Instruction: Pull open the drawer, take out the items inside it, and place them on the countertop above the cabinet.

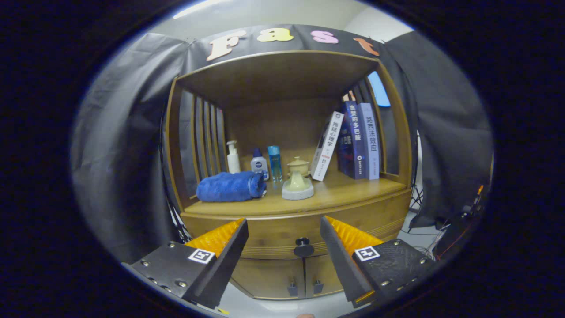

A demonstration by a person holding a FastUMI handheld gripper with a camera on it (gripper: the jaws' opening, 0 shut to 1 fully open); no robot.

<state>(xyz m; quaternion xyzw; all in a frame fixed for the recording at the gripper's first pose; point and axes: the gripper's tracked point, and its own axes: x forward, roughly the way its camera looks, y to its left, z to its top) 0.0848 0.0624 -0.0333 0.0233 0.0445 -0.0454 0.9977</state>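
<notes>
A wooden cabinet stands ahead with a shut drawer [273,232] under its countertop [348,190]. The drawer's round dark knob [303,242] sits midway between my fingertips, a short way beyond them. My gripper [284,226] is open, its two fingers spread wide to either side of the knob, with nothing between them. The drawer's inside is hidden.
On the countertop lie a rolled blue towel [229,186], a white pump bottle [232,157], a small blue-capped bottle [259,164], a slim blue bottle [275,162], a cream ceramic burner [298,180] and leaning books [351,141]. Two lower doors [287,276] with small handles sit below the drawer.
</notes>
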